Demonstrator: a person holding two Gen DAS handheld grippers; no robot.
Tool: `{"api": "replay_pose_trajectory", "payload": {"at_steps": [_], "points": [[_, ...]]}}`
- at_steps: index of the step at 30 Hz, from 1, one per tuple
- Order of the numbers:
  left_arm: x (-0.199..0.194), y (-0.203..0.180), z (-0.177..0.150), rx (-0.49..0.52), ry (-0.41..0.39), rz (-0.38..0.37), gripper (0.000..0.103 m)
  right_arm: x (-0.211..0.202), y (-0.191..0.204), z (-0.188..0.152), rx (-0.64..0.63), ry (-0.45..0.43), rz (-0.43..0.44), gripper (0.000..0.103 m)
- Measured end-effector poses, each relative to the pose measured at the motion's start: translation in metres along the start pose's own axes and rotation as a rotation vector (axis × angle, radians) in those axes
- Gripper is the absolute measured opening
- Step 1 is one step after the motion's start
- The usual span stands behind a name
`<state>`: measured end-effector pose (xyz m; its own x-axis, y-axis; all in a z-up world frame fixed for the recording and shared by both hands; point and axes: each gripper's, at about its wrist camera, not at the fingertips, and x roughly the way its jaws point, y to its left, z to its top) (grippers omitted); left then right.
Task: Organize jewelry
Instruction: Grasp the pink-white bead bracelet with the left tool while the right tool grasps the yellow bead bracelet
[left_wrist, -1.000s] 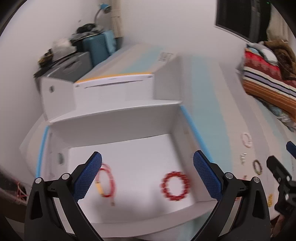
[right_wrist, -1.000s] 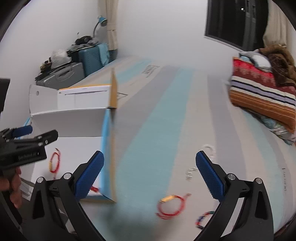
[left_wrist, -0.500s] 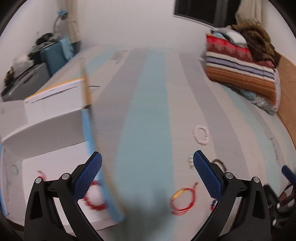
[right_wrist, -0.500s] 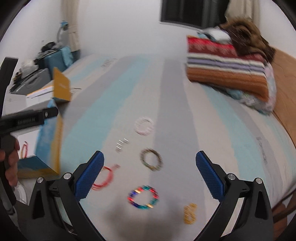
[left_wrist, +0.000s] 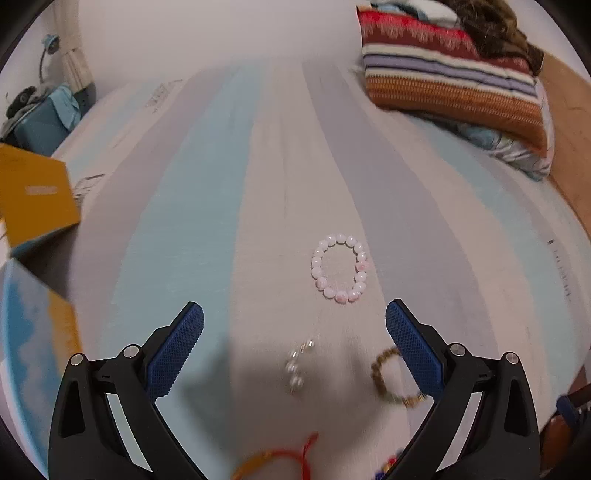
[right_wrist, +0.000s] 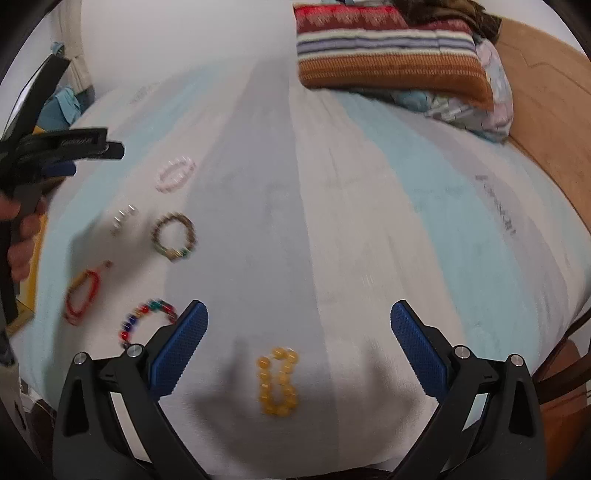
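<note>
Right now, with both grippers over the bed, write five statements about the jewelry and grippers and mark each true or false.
1. The left gripper holds the pink bead bracelet. False: it is open and empty, and the bracelet lies ahead on the striped bedsheet.
2. The yellow bead bracelet lies between the right gripper's fingers. True.
3. The right gripper is shut. False: open.
4. The red cord bracelet lies left of the multicolored bead bracelet. True.
5. The folded striped blanket covers the jewelry. False: it sits at the far end.
</note>
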<state>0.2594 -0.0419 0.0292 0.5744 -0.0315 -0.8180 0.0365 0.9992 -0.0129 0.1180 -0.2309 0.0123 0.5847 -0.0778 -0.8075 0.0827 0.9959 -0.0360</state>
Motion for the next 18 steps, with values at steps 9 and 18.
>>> {"api": "replay_pose_trajectory", "payload": {"at_steps": [9,18], "points": [[0.073,-0.012,0.021,-0.015,0.078,-0.009,0.096,0.039,-0.006,-0.028,-0.015,0.082,-0.013,0.095],[0.107,-0.013,0.025,-0.022,0.132,0.006,0.074,0.050,-0.011,-0.035,-0.027,0.095,0.003,0.095]]}}
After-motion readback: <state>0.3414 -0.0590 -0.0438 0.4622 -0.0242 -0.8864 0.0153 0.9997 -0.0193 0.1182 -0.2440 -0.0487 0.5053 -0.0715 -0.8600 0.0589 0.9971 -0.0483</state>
